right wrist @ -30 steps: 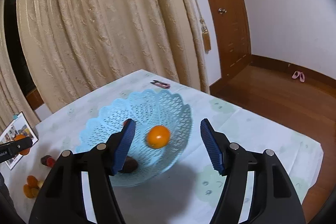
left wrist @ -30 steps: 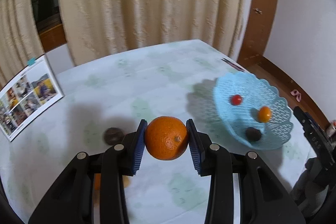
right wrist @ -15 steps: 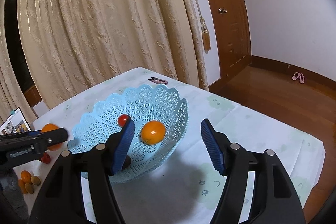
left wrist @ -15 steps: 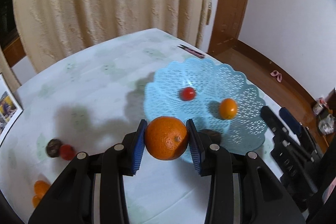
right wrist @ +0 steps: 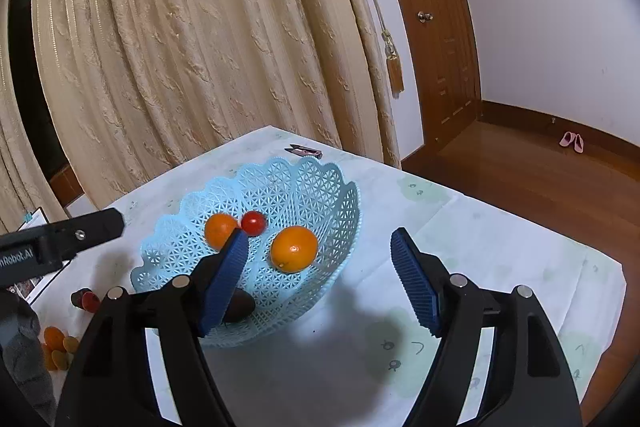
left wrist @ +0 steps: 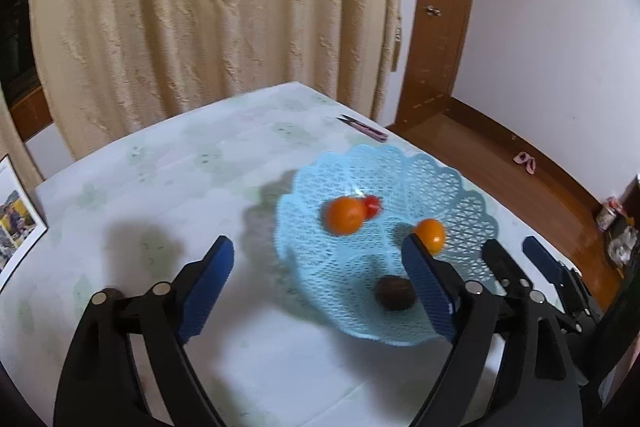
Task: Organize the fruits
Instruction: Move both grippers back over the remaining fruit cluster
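Colours on the fruit table

The basket (right wrist: 316, 187) is light blue with a net pattern of tiny holes and a wavy edge. In it lie two orange fruits, a bigger one (right wrist: 294, 249) and a smaller one (right wrist: 219, 229), a small red tomato (right wrist: 253, 222) and a dark brown fruit (left wrist: 395, 293). The tablecloth (left wrist: 168, 179) is white with pale green spots. The curtain (right wrist: 192, 39) at the far side is cream with long stripes and a bumpy pattern. The door (right wrist: 432, 27) and floor (right wrist: 540, 179) are brown wood, and the wall (right wrist: 560, 7) is white. Both grippers, left (left wrist: 320, 287) and right (right wrist: 320, 281), are black with dark blue ridged pads (right wrist: 224, 279). On the floor far right lie pink slippers (right wrist: 572, 141).
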`<state>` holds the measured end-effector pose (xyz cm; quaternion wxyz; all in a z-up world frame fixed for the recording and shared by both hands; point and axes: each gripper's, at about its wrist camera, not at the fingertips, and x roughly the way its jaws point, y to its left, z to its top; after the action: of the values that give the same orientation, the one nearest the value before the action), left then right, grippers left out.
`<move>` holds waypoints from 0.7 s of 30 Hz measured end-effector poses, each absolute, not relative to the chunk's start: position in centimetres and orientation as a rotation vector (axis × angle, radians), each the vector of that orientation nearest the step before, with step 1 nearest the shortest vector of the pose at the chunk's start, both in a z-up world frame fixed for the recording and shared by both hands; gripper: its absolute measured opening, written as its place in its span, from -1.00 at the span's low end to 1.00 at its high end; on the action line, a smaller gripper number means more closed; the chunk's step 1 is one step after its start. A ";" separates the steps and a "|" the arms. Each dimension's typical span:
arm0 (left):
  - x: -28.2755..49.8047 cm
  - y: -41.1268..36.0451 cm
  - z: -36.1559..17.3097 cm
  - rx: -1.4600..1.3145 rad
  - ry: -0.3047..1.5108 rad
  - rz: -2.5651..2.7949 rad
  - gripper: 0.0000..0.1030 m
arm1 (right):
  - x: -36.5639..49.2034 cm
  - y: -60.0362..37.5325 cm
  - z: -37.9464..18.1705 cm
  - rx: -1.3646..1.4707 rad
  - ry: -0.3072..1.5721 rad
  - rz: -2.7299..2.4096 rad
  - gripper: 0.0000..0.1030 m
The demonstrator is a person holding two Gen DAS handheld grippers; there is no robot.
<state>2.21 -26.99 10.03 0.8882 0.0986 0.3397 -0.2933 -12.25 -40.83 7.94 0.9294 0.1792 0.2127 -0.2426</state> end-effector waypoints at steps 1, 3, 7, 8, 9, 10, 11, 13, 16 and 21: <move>2.3 -26.6 10.2 0.204 0.704 -0.599 0.74 | -12.2 -40.8 7.9 0.367 0.435 -0.497 0.46; 2.7 -25.7 10.5 0.207 0.701 -0.577 0.74 | -12.4 -40.7 7.9 0.369 0.432 -0.499 0.46; 3.7 -22.8 11.2 0.191 0.694 -0.513 0.74 | -12.4 -40.4 8.1 0.373 0.430 -0.491 0.46; 3.9 -22.3 11.3 0.189 0.692 -0.503 0.74 | -12.4 -40.3 8.1 0.372 0.431 -0.486 0.46; 4.2 -21.4 11.4 0.189 0.690 -0.484 0.74 | -12.3 -40.2 8.3 0.370 0.431 -0.481 0.47; 4.5 -20.6 11.5 0.188 0.690 -0.466 0.74 | -12.3 -39.8 8.3 0.368 0.433 -0.473 0.47; 4.6 -20.0 11.6 0.186 0.690 -0.454 0.74 | -12.2 -39.6 8.4 0.366 0.435 -0.466 0.47; 5.1 -18.4 11.7 0.178 0.693 -0.423 0.74 | -12.0 -39.0 8.5 0.358 0.440 -0.449 0.48; 5.5 -15.6 11.7 0.165 0.694 -0.373 0.74 | -11.7 -38.0 8.6 0.351 0.446 -0.423 0.55; 5.6 -11.5 11.5 0.149 0.707 -0.305 0.74 | -11.1 -36.1 8.9 0.340 0.451 -0.372 0.56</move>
<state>5.61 -11.49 11.50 0.9240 0.0728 0.3446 -0.1485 -11.13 -36.11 8.91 0.9434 0.1669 0.2210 -0.1825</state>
